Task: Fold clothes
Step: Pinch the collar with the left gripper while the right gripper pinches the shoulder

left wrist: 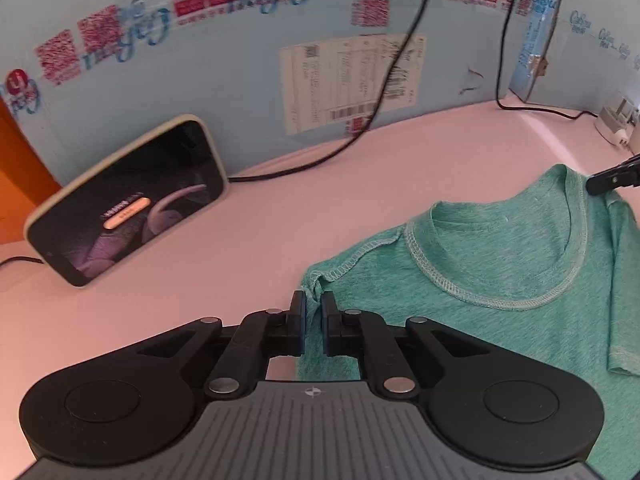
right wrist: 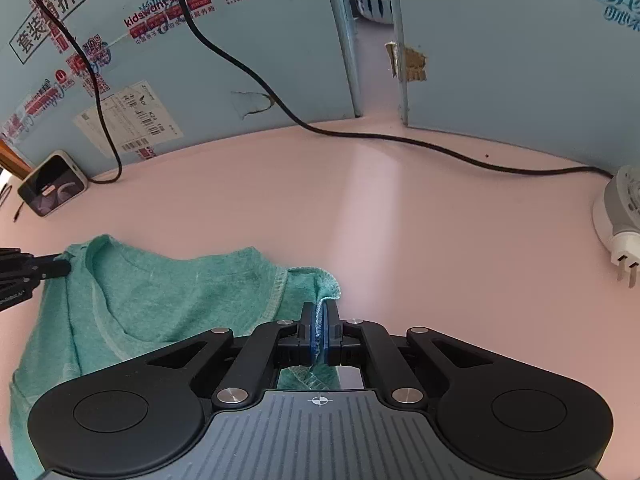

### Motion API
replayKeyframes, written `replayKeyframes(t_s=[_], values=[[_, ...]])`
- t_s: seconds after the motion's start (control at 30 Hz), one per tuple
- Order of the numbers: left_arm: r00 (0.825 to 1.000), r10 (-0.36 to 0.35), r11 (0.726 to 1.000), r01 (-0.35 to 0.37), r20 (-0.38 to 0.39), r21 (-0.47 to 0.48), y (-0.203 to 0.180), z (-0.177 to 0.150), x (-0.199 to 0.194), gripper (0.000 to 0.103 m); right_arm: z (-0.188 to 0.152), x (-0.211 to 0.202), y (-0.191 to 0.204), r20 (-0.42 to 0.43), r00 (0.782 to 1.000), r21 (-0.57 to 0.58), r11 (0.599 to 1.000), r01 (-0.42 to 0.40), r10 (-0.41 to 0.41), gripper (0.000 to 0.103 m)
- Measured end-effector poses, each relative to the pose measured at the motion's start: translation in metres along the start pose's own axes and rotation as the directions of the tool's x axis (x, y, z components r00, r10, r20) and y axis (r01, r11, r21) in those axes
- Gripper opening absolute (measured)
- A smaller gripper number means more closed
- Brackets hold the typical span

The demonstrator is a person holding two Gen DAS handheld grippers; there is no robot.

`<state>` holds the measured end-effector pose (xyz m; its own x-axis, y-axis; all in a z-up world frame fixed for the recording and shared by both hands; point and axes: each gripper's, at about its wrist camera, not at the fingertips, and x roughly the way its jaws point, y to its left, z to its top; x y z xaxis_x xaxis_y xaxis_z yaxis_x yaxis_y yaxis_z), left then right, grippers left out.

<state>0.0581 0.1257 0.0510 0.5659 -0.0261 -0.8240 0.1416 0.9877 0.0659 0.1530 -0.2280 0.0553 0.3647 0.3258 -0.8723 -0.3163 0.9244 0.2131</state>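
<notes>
While shirt (left wrist: 500, 264) lies flat, left gripper (left wrist: 313, 308), right gripper (right wrist: 319, 316) pinch shoulders.

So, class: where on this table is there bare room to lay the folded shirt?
Free: the pink table between shirt, cable and plug; also between phone and shirt. Crowded: the back left corner by the phone.

the green t-shirt (left wrist: 500, 264) runs off the frame's edge — its lower part hidden.

"kidswant" on blue cardboard panel (right wrist: 256, 64)
</notes>
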Motion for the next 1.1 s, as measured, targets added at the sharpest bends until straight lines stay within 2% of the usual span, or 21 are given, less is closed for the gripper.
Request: replayKeyframes(t_s=[0.2, 0.3, 0.33, 0.53, 0.63, 0.67, 0.7, 0.77, 0.83, 0.87, 0.97, 1.1], values=[[0.995, 0.091, 0.994, -0.093, 0.034, 0.055, 0.016, 0.009, -0.004, 0.006, 0.013, -0.004, 0.01, 0.068, 0.998, -0.028, 1.0, -0.003, 0.005, 0.003], [0.984, 0.172, 0.971, -0.177, 0.047, 0.163, 0.006, 0.009, 0.005, 0.006, 0.018, 0.012, 0.012, 0.087, 0.995, -0.038, 0.998, 0.051, -0.047, 0.002], [0.983, 0.179, 0.969, -0.183, 0.042, 0.167, 0.006, 0.009, 0.009, 0.006, 0.021, 0.015, 0.014, 0.096, 0.993, -0.041, 0.996, 0.079, -0.075, 0.002], [0.977, 0.205, 0.96, -0.212, 0.055, 0.182, 0.002, 0.005, 0.022, 0.008, 0.024, 0.032, 0.005, 0.066, 0.991, -0.001, 0.994, 0.113, -0.113, 0.002], [0.981, 0.184, 0.975, -0.19, 0.057, 0.12, 0.009, 0.005, 0.016, 0.022, 0.022, 0.033, 0.0, 0.061, 0.992, 0.016, 0.994, 0.105, -0.106, 0.003], [0.982, 0.181, 0.978, -0.186, 0.059, 0.098, 0.012, 0.005, 0.013, 0.037, 0.022, 0.033, 0.0, 0.059, 0.993, 0.016, 0.995, 0.103, -0.104, 0.007], [0.981, 0.186, 0.979, -0.19, 0.062, 0.079, 0.015, 0.004, 0.008, 0.046, 0.022, 0.03, -0.001, 0.065, 0.992, 0.026, 0.994, 0.106, -0.107, 0.01], [0.979, 0.189, 0.979, -0.193, 0.071, 0.059, 0.018, 0.0, -0.004, 0.049, 0.021, 0.022, -0.004, 0.095, 0.99, 0.055, 0.993, 0.102, -0.107, 0.01], [0.978, 0.19, 0.98, -0.194, 0.081, 0.05, 0.021, -0.005, -0.017, 0.057, 0.02, 0.007, -0.007, 0.141, 0.985, 0.08, 0.993, 0.087, -0.097, 0.014], [0.978, 0.191, 0.98, -0.195, 0.088, 0.046, 0.022, -0.01, -0.025, 0.064, 0.018, -0.001, -0.008, 0.162, 0.982, 0.089, 0.993, 0.081, -0.095, 0.017], [0.971, 0.21, 0.976, -0.215, 0.11, 0.034, 0.021, -0.027, -0.05, 0.076, 0.008, -0.027, -0.014, 0.213, 0.974, 0.124, 0.991, 0.052, -0.078, 0.027], [0.968, 0.216, 0.976, -0.215, 0.123, -0.025, 0.022, -0.057, -0.082, 0.082, -0.021, -0.068, -0.019, 0.287, 0.956, 0.169, 0.986, 0.01, -0.059, 0.028]])
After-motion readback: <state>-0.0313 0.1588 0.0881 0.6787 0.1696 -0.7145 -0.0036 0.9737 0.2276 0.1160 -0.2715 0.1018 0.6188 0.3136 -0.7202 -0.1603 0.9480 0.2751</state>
